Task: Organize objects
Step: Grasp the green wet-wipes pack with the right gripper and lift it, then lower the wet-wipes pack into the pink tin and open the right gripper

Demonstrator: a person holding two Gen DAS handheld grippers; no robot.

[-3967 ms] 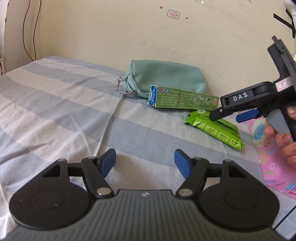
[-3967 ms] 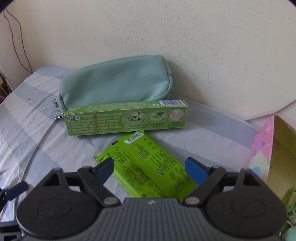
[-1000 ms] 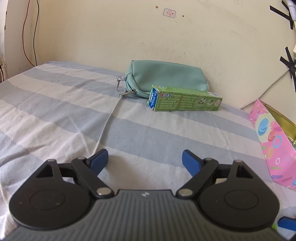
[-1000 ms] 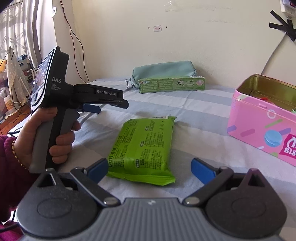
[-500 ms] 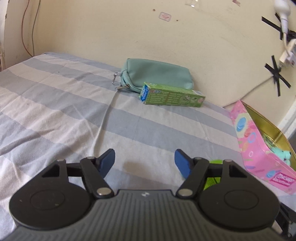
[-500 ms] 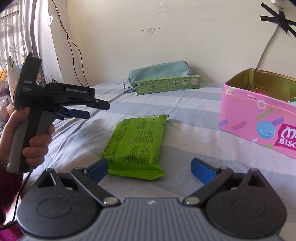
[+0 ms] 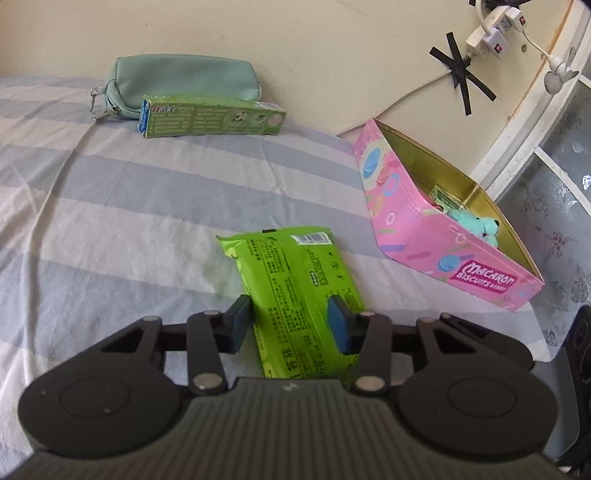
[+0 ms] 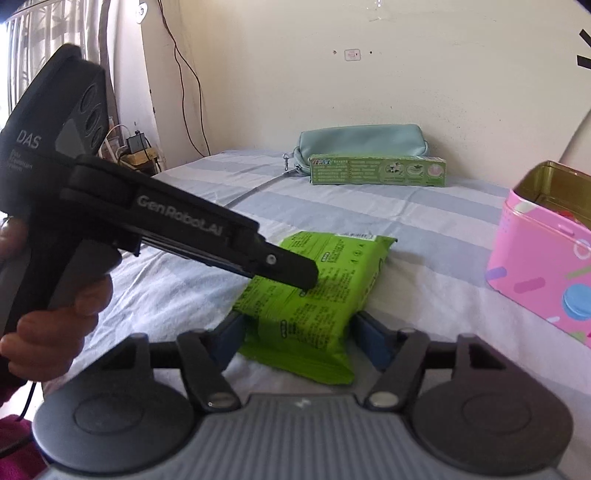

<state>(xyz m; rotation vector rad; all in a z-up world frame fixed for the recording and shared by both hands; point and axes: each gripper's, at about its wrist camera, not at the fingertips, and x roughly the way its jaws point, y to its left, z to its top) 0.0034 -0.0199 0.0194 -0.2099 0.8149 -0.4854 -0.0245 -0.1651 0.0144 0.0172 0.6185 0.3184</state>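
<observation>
A green wipes pack lies flat on the striped bed sheet; it also shows in the right wrist view. My left gripper is open with its blue pads on either side of the pack's near half. My right gripper is open and straddles the pack's near end from another side. The left gripper's body crosses the right wrist view above the pack. A green toothpaste box lies against a teal pouch by the wall. An open pink biscuit tin stands at the right.
The tin holds a teal plush toy and a small green item. A wall runs behind the bed, with a taped cable and power plugs at upper right. The bed's right edge lies just past the tin.
Both grippers have moved in on the wipes pack. The left gripper swung right and down over it; the right gripper advanced until its pads flank the pack's end. The pack has not moved.
</observation>
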